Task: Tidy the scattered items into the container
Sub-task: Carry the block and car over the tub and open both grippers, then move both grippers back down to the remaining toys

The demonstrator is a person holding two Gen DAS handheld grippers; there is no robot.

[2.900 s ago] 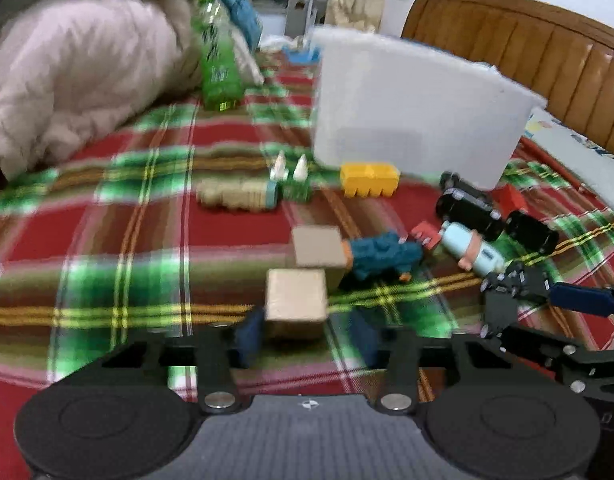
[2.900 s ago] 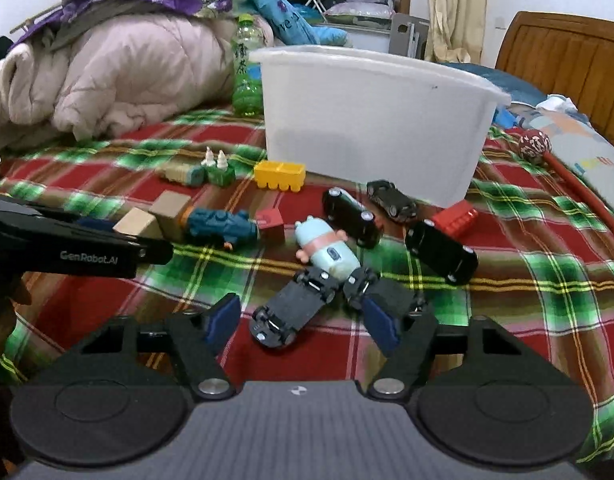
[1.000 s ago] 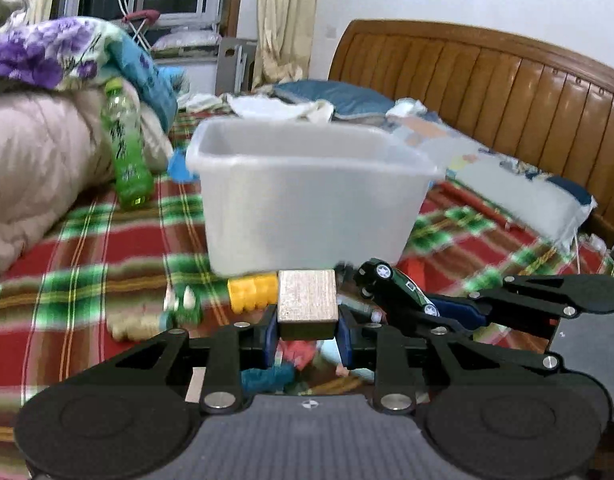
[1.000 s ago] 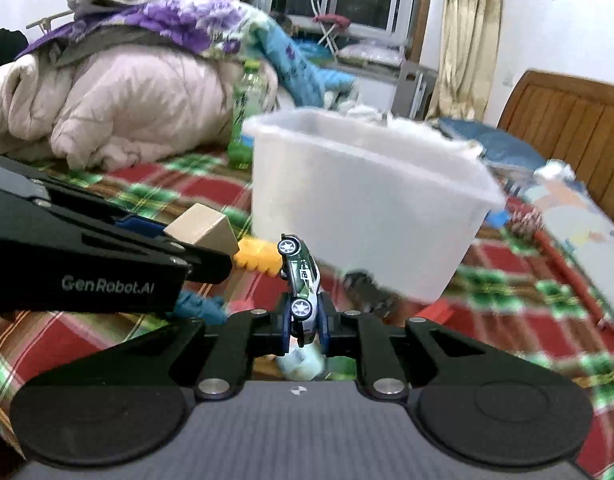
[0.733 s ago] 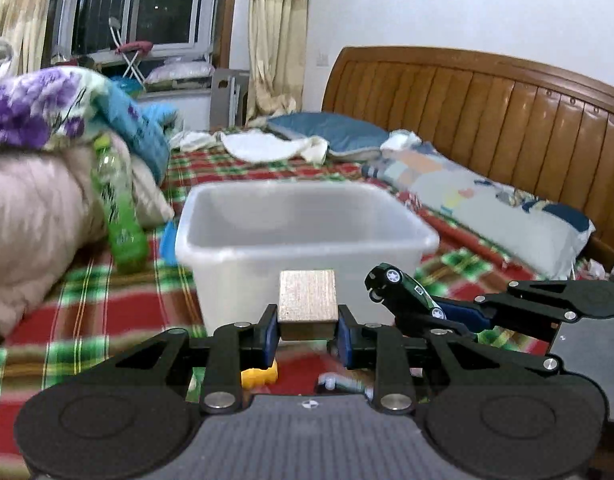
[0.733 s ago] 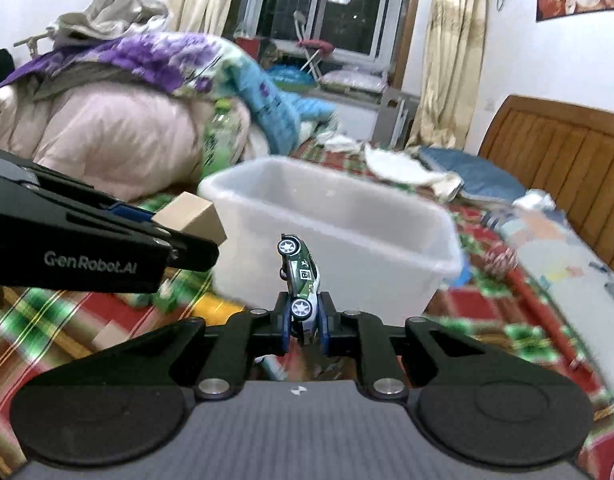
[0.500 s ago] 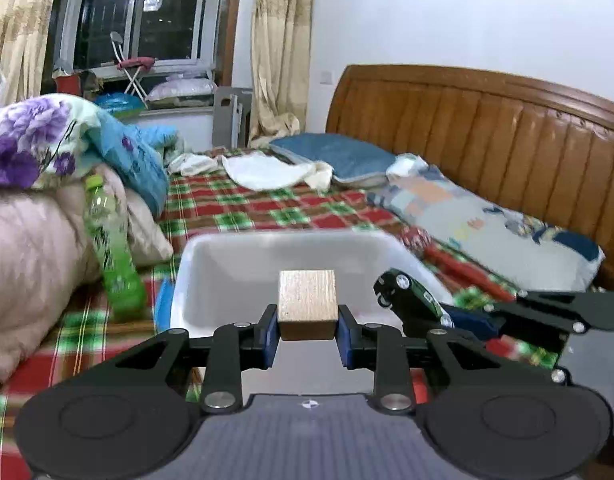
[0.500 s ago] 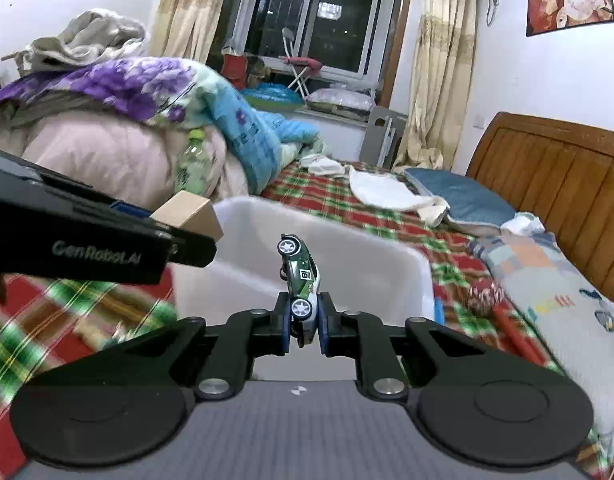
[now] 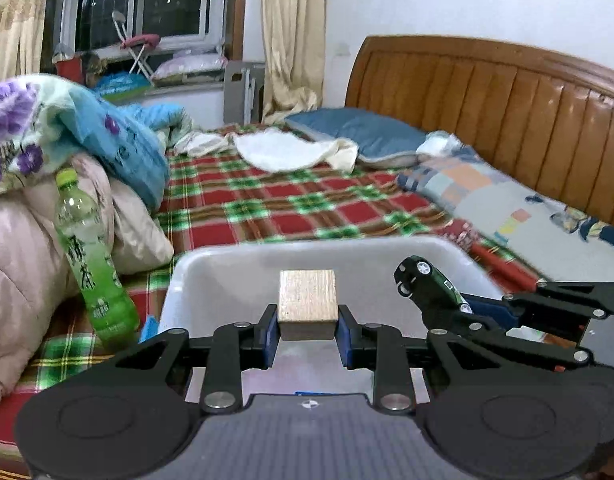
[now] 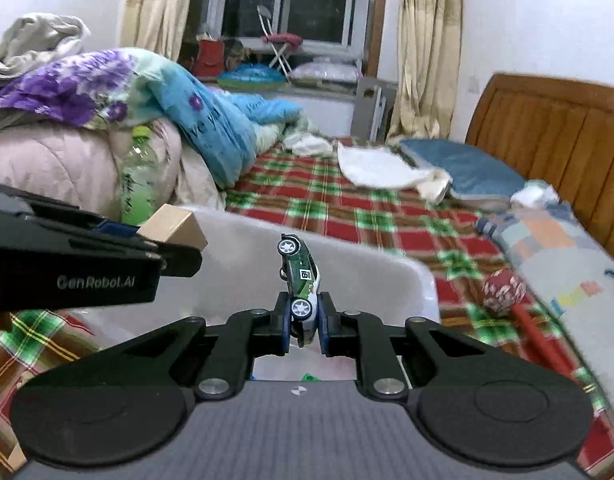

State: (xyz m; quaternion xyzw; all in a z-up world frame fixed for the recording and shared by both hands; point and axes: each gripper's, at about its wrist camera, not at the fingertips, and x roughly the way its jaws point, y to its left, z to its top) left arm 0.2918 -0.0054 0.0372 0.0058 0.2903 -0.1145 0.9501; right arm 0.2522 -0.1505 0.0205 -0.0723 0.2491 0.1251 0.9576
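On a plaid-covered bed (image 9: 267, 208), the left gripper (image 9: 307, 326) pinched a stiff, light wooden block (image 9: 306, 304) above the white bin (image 9: 227, 264); beside it, the right gripper (image 10: 303, 320) clamped a small, slippery-looking toy car (image 10: 300, 276) by its sides.

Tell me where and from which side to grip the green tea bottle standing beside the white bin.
Grip the green tea bottle around its labelled middle, coming in level from the open bin side. It stands nearly upright, leaning back against the pink quilt, so that side is blocked. The round body likely suits a side pinch. Both grippers are full now: left gripper with the wooden block, right gripper with the toy car.
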